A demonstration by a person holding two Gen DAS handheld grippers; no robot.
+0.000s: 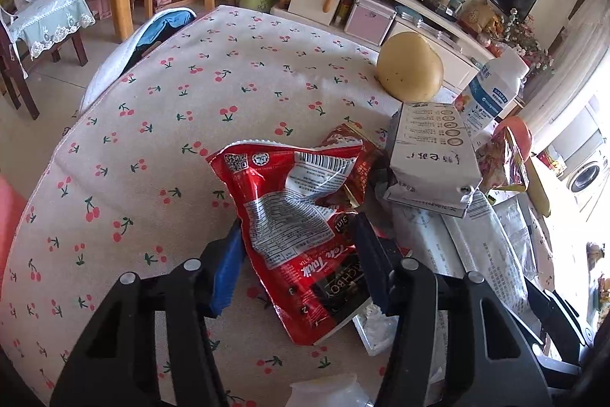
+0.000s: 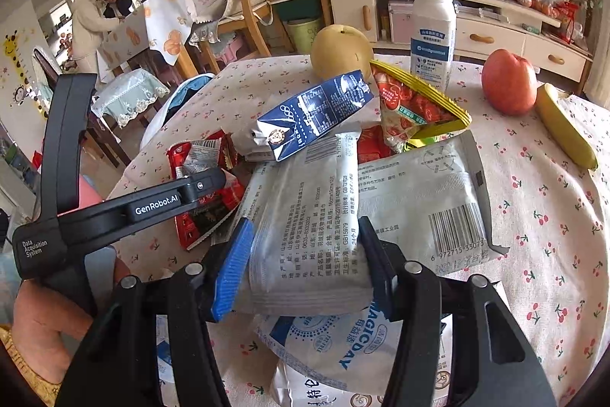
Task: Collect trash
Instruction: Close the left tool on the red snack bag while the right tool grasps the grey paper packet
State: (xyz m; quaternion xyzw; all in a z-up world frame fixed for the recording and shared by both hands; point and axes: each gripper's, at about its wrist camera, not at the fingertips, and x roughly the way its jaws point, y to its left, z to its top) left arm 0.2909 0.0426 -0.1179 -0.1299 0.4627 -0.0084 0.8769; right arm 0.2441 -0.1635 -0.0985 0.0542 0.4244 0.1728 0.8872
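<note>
Between left gripper (image 1: pixel 299 266) pads: red wrapper (image 1: pixel 289 216) clamped, long axis near-far, near end partly hidden. Right gripper (image 2: pixel 305 262) clamps grey pouch (image 2: pixel 309 216) likewise.

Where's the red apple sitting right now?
In the right wrist view, the red apple stands far right on the cherry tablecloth, between the white bottle and the banana.

Both grippers are black plastic with triangular cut-outs in the finger arms and silver round screws at the joints. On the left gripper (image 1: pixel 299 264) and the right gripper (image 2: pixel 307 264) alike, one pad is blue and ribbed, the other dark. The left one's side carries white "GenRobot.AI" and "Data Acquisition System" lettering. The hand (image 2: pixel 42 327) shows a yellowish knitted cuff.
</note>
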